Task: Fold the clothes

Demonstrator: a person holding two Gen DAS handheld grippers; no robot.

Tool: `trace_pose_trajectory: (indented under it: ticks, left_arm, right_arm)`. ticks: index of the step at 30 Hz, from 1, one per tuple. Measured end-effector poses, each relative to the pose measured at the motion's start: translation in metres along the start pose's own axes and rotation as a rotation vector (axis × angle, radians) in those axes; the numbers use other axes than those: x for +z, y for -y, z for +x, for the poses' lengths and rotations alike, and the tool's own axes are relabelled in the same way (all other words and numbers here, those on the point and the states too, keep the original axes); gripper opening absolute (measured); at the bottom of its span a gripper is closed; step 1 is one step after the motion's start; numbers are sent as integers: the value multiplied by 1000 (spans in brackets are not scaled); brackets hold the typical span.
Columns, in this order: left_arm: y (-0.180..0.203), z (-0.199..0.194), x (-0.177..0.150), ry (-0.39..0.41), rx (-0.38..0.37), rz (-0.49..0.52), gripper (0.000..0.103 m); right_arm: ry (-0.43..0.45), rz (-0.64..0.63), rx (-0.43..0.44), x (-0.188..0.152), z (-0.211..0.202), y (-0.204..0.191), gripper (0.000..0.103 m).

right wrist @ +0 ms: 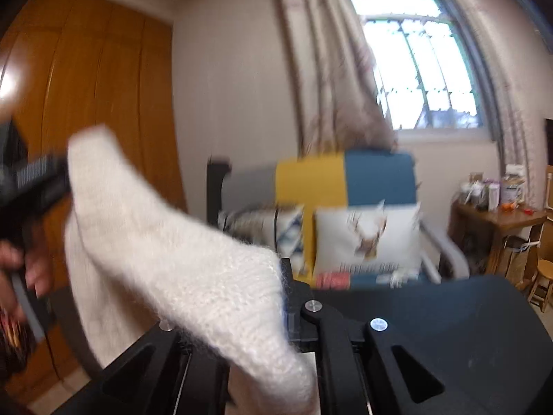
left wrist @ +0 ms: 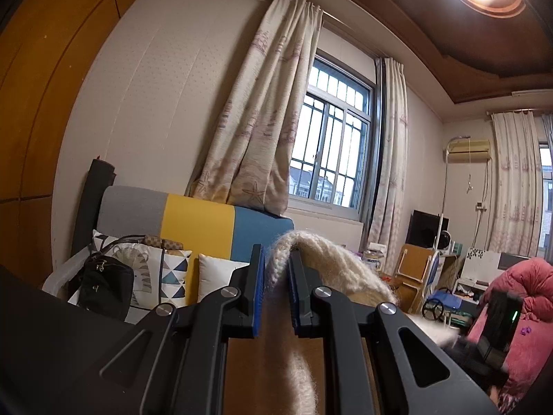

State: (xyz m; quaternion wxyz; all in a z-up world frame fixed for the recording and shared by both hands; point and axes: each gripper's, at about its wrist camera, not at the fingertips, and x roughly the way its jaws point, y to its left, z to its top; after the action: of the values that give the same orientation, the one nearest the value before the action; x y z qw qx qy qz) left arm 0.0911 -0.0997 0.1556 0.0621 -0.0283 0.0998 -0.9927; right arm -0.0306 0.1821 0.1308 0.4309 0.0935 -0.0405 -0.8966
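Both hand-held grippers (left wrist: 276, 269) (right wrist: 281, 297) clamp a cream knit sweater (right wrist: 166, 242) aloft before the sofa (left wrist: 200, 221).

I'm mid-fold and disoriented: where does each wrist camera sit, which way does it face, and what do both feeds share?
Left wrist: on the left gripper, tilted up toward the barred window; its blue-padded fingers pinch the fuzzy cream knitted garment. The right gripper shows at far right.

Right wrist: on the right gripper, facing the grey, yellow and blue sofa, blurred; the garment drapes over its fingers. A hand and the left gripper show at left.

Shared: garment, sofa, window, patterned curtain.
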Motion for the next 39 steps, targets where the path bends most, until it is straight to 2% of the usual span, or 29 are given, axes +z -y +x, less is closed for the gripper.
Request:
trace_pose_trajectory:
  ticks: [5, 10, 13, 15, 17, 18, 19, 20, 21, 22, 24, 28, 31, 33, 37, 39]
  left_arm:
    - [1, -10, 9, 37, -2, 20, 13]
    - [1, -26, 32, 139, -17, 8, 13]
    - [-5, -21, 37, 101, -32, -21, 13]
    - [-5, -14, 28, 46, -34, 0, 13]
    - [6, -18, 8, -6, -84, 33, 14]
    - [11, -19, -2, -32, -109, 50, 20]
    - [17, -21, -12, -58, -134, 67, 36]
    - [22, -23, -22, -84, -159, 84, 47]
    - [28, -25, -32, -110, -183, 100, 68]
    - [33, -26, -42, -135, -208, 117, 81]
    - [44, -30, -62, -187, -258, 151, 89]
    - [66, -37, -102, -291, -357, 218, 92]
    - [94, -28, -130, -334, -258, 367, 92]
    - [105, -20, -145, -357, -226, 409, 92]
    - [115, -10, -150, -358, -316, 317, 92]
    - [124, -6, -150, -342, -322, 303, 92]
  right_arm:
    - [135, -13, 8, 50, -10, -5, 5]
    - [212, -34, 40, 88, -19, -14, 5]
    - [237, -85, 43, 100, -21, -27, 5]
    - [234, -116, 38, 102, -16, -37, 5]
    - [219, -110, 46, 100, -8, -40, 5]
    - [212, -98, 48, 98, -5, -39, 5]
    - [203, -84, 47, 97, -1, -37, 5]
    - [196, -72, 46, 96, 2, -35, 5]
    - [191, -66, 42, 95, 4, -34, 5]
    - [186, -66, 38, 94, 7, -33, 5]
    - [176, -71, 28, 94, 12, -32, 5]
    - [165, -100, 25, 92, 21, -39, 5]
    - [162, -111, 49, 94, 27, -46, 5]
    - [163, -130, 62, 96, 25, -54, 5]
    - [167, -159, 71, 100, 21, -64, 5]
    - [168, -159, 73, 102, 20, -65, 5]
